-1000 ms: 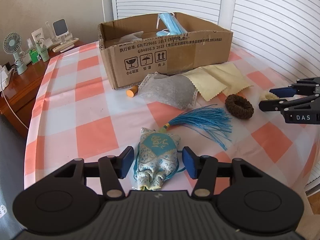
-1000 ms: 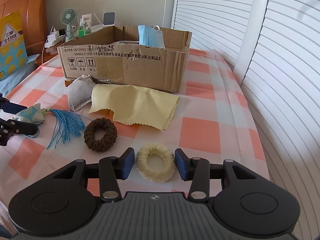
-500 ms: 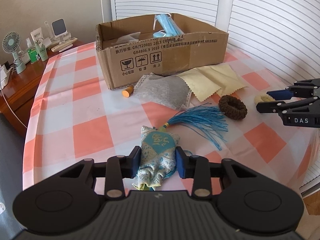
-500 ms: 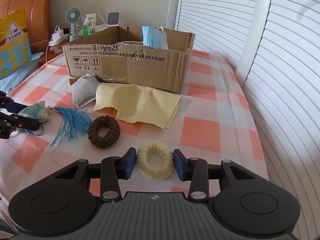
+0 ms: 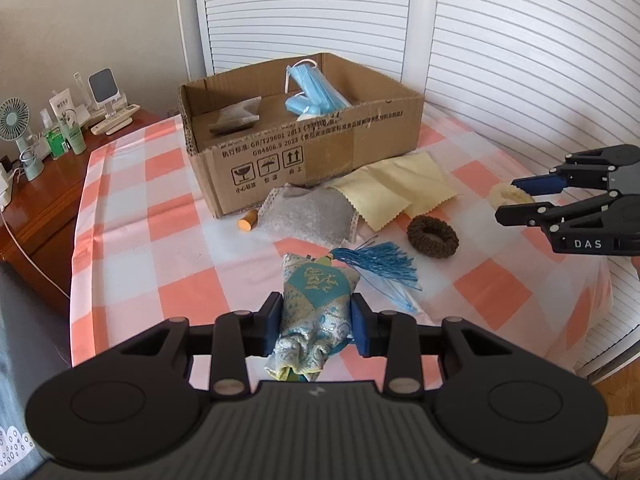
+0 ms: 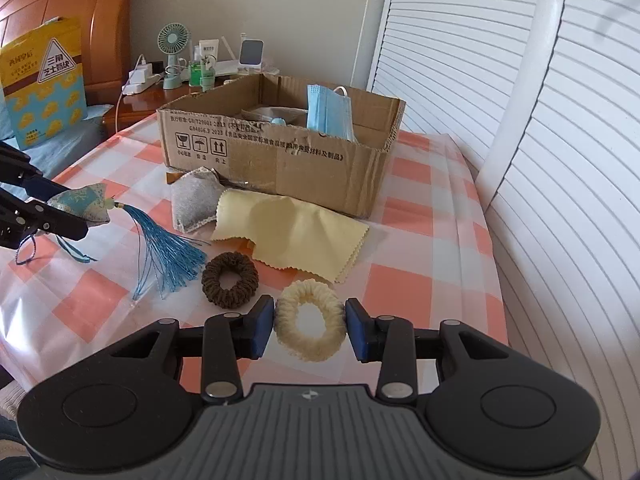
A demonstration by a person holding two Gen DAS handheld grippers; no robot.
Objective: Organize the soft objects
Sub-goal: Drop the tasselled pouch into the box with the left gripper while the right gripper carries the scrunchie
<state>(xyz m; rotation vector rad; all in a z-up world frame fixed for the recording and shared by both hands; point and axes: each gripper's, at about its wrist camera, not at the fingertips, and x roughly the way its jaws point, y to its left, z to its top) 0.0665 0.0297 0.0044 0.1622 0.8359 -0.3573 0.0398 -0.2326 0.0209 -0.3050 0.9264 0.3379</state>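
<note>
My left gripper [image 5: 316,320] is shut on a blue and gold embroidered sachet [image 5: 316,292], held just above the checked tablecloth, its blue tassel [image 5: 380,264] trailing to the right. In the right wrist view this left gripper [image 6: 74,210] holds the sachet [image 6: 86,200] at the far left. A cream scrunchie [image 6: 310,350] is squeezed between the pads of my right gripper [image 6: 310,328], a little off the table. From the left wrist view, the right gripper [image 5: 509,198] and scrunchie [image 5: 498,196] sit at the right. The open cardboard box [image 5: 320,152] stands behind, with blue masks [image 5: 316,94] inside.
In front of the box lie a brown scrunchie [image 6: 229,280], a yellow cloth [image 6: 296,232], a grey pouch [image 6: 196,200] and a small orange cork [image 5: 248,224]. A wooden nightstand [image 5: 48,200] with a fan and bottles is at the left. White shutters line the back and right.
The left jaws closed on the sachet and lifted it, the tassel dragging along. The right gripper tightened on the cream scrunchie and rose too.
</note>
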